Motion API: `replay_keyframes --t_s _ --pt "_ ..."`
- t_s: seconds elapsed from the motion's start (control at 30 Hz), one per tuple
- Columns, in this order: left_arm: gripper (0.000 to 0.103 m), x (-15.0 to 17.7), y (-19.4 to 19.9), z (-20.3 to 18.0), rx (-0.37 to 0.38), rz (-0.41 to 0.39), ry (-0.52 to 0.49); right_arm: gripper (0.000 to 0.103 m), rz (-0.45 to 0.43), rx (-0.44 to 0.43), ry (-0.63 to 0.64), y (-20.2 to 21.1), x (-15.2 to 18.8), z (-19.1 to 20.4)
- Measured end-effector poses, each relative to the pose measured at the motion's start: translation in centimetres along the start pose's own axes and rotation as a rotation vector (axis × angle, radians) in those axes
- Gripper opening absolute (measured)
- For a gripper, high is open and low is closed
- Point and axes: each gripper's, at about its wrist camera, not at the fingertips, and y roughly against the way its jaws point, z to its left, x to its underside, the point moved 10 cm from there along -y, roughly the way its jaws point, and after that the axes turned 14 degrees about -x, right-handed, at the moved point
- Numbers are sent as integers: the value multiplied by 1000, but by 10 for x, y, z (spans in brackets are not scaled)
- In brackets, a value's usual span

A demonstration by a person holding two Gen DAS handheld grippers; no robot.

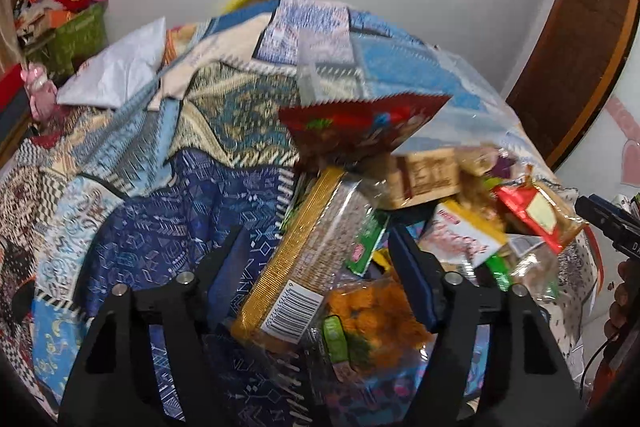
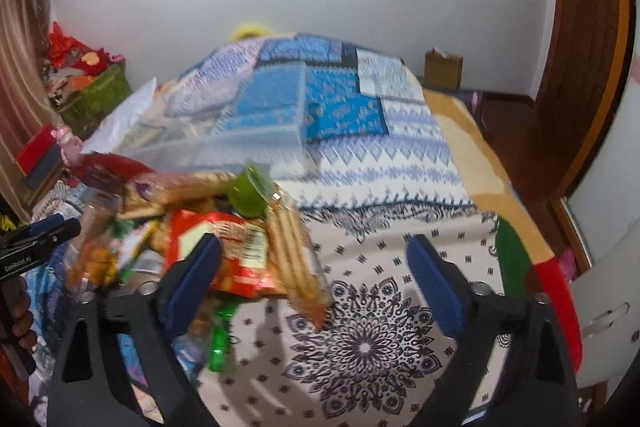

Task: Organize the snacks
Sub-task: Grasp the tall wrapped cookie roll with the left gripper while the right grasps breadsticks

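A heap of snack packets lies on the patchwork bedspread (image 1: 160, 187). In the left wrist view my left gripper (image 1: 316, 247) is open over a long gold-edged biscuit pack (image 1: 304, 259) and a bag of orange snacks (image 1: 372, 315). A red packet (image 1: 360, 127), a brown biscuit box (image 1: 428, 175) and a red biscuit pack (image 1: 536, 219) lie beyond. My right gripper (image 2: 316, 259) is open; its left finger (image 2: 192, 275) is beside the red biscuit pack (image 2: 224, 251). A pack of stick biscuits (image 2: 292, 255) and a green cup (image 2: 248, 195) lie in the pile.
A clear plastic box (image 2: 240, 119) rests on the bed behind the pile. A white bag (image 1: 116, 67) lies at the far left. Green crates (image 2: 100, 95) stand by the wall. A wooden door (image 1: 572, 51) is at right. The other gripper (image 1: 608, 223) shows at the right edge.
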Motion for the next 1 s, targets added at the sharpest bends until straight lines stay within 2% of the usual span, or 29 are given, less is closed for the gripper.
replay_keyframes --t_s 0.13,0.2,0.27,0.4,0.47,0.5,0.63,0.8,1.0 --pt "62 4 -18 2 8 49 16 80 44 -30 -3 -12 7 -2" --pt "62 5 -24 1 21 64 23 73 68 -31 3 -19 11 -2" --pt "59 5 -27 -1 27 68 25 60 89 -42 -2 -26 14 -2" --pt "56 1 -35 -6 21 58 8 48 97 -66 -28 -36 15 -2" --pt "54 -1 -38 -6 21 56 15 33 92 -84 -40 -37 14 -1" --pt "52 -2 -38 -6 19 53 15 30 93 -87 -41 -39 14 -1" --pt "46 -3 -33 -3 0 31 4 22 84 -84 -35 -38 13 1" --pt "40 -5 -13 9 -10 -4 39 21 49 -63 -28 -29 4 1" --pt "37 -13 19 25 -25 -63 75 21 -10 -65 -27 -8 -11 5"
